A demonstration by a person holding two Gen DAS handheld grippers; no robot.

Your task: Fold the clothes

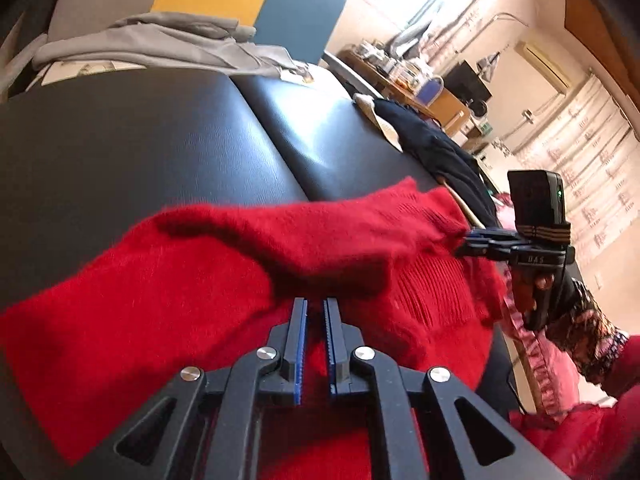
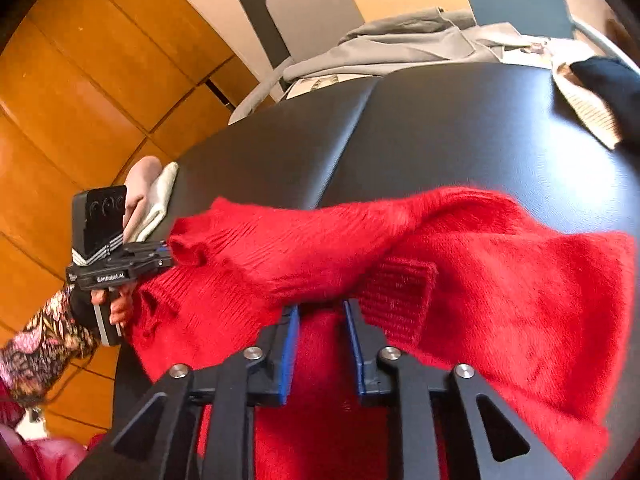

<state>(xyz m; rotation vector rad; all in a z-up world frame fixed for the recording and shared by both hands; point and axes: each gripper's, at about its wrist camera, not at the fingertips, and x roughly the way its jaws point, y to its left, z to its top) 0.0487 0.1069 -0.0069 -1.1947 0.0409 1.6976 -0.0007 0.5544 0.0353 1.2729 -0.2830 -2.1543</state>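
A fuzzy red sweater (image 1: 224, 264) lies spread on a black padded table (image 1: 160, 140); it also shows in the right wrist view (image 2: 500, 264). My left gripper (image 1: 315, 304) has its jaws close together with a narrow gap, holding the sweater's edge; in the right wrist view (image 2: 170, 254) it pinches a bunched red fold at the left. My right gripper (image 2: 322, 308) has a wider gap, and red knit passes between the jaws; in the left wrist view (image 1: 464, 240) it grips the sweater's right edge.
A grey garment (image 1: 160, 44) lies at the table's far end. A dark navy garment (image 1: 440, 140) with a beige one lies at the right edge. Wooden floor (image 2: 80, 100) lies left of the table. Shelves and desks stand in the room behind.
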